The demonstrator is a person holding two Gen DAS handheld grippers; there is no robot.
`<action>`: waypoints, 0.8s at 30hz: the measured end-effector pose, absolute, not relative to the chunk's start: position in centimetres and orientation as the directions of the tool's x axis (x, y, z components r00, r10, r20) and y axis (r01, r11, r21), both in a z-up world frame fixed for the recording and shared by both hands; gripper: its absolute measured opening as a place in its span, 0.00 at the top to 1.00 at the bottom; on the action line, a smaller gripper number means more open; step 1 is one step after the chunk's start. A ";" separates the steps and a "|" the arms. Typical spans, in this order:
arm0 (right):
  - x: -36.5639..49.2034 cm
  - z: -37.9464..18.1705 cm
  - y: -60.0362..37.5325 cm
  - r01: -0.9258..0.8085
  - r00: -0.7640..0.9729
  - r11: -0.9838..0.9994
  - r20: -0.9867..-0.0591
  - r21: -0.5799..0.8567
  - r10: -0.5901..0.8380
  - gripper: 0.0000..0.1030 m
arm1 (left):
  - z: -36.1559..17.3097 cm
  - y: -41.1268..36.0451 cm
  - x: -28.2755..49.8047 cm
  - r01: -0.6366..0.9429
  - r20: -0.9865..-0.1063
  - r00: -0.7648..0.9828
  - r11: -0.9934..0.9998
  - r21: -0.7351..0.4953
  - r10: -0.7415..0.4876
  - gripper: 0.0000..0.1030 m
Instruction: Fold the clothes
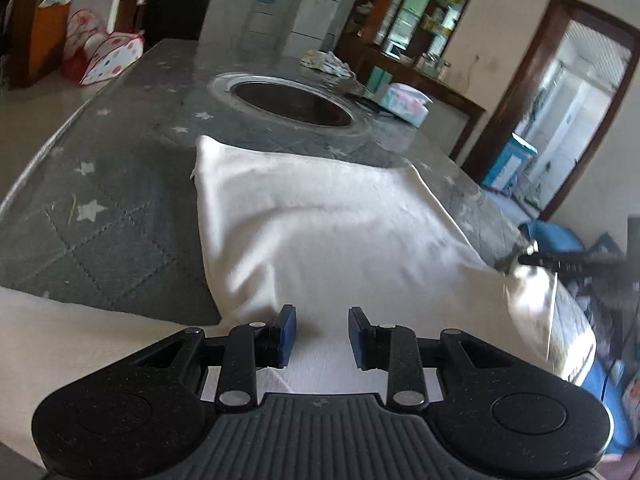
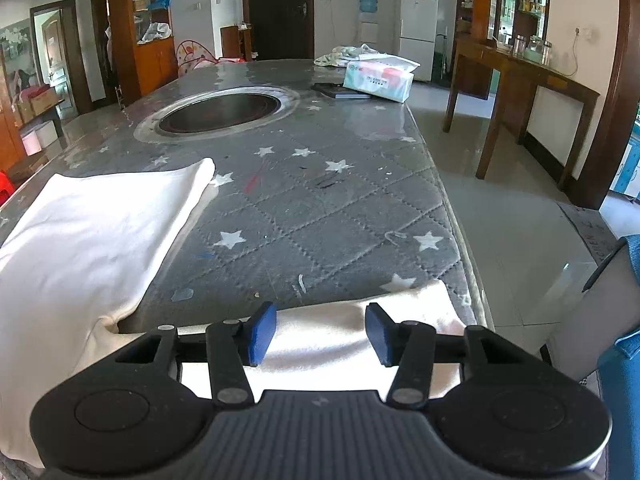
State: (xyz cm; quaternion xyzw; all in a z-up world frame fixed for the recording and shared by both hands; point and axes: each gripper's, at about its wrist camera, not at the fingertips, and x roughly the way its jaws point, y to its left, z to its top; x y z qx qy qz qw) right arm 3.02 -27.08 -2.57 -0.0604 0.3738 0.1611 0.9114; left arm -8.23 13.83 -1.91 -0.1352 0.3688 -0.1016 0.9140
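While both claws hang spread and empty, the white garment lies flat on the table, ahead of the left claw and under the right claw; apparently part-folded, further folds remain.

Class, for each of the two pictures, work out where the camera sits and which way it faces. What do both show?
Left wrist: sits on the left gripper, looking over the white cloth across the table; open fingers show, and another gripper is at the right edge.
Right wrist: sits on the right gripper, facing down the table toward the fridge; open fingers show.
Shared: cloth, table, round hole, tissue pack.
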 end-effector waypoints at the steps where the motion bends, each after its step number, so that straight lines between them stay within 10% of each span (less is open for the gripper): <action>1: 3.0 -2.5 -27.1 -0.339 0.669 0.941 -0.701 0.010 0.248 0.51 | -1.7 14.0 -8.1 0.085 -0.648 0.704 0.940 -0.330 -0.291 0.68; 24: 2.8 -2.9 -27.3 -0.327 0.664 0.945 -0.705 0.028 0.251 0.46 | 0.2 15.8 -7.3 0.056 -0.621 0.739 0.942 -0.330 -0.261 0.65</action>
